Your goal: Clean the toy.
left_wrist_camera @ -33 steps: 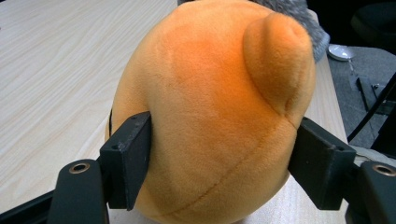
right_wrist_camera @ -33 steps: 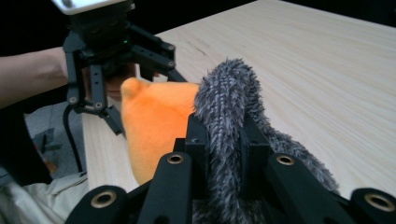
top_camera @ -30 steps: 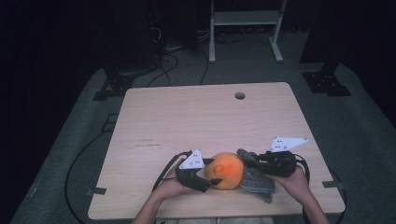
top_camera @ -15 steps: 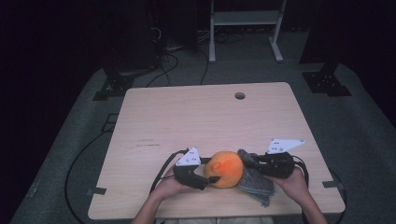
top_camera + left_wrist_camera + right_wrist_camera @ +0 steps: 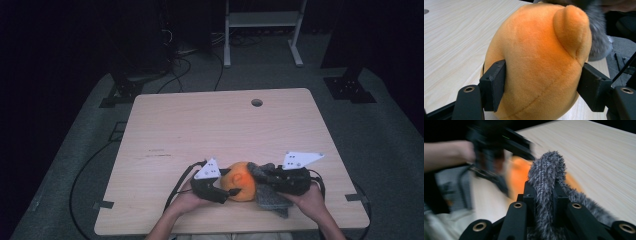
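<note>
An orange plush toy (image 5: 241, 180) sits near the table's front edge, between both hands. My left gripper (image 5: 230, 187) is shut on it; in the left gripper view its pads (image 5: 495, 85) press into both sides of the orange plush (image 5: 536, 57). From the right, my right gripper (image 5: 260, 181) is shut on a grey fuzzy cloth (image 5: 274, 201) that lies against the toy. In the right gripper view the grey cloth (image 5: 546, 175) stands up between the closed jaws of the right gripper (image 5: 543, 195), with the orange plush (image 5: 517, 177) blurred behind it.
The light wooden table (image 5: 210, 130) has a cable hole (image 5: 256, 102) at the back. Black cables (image 5: 85, 170) trail over the left edge to the floor. A white shelf frame (image 5: 260, 30) and black stand bases (image 5: 350, 87) are behind the table.
My right gripper with the grey cloth has shifted slightly left, toward the toy. The left gripper keeps its grip on the plush and has hardly moved.
</note>
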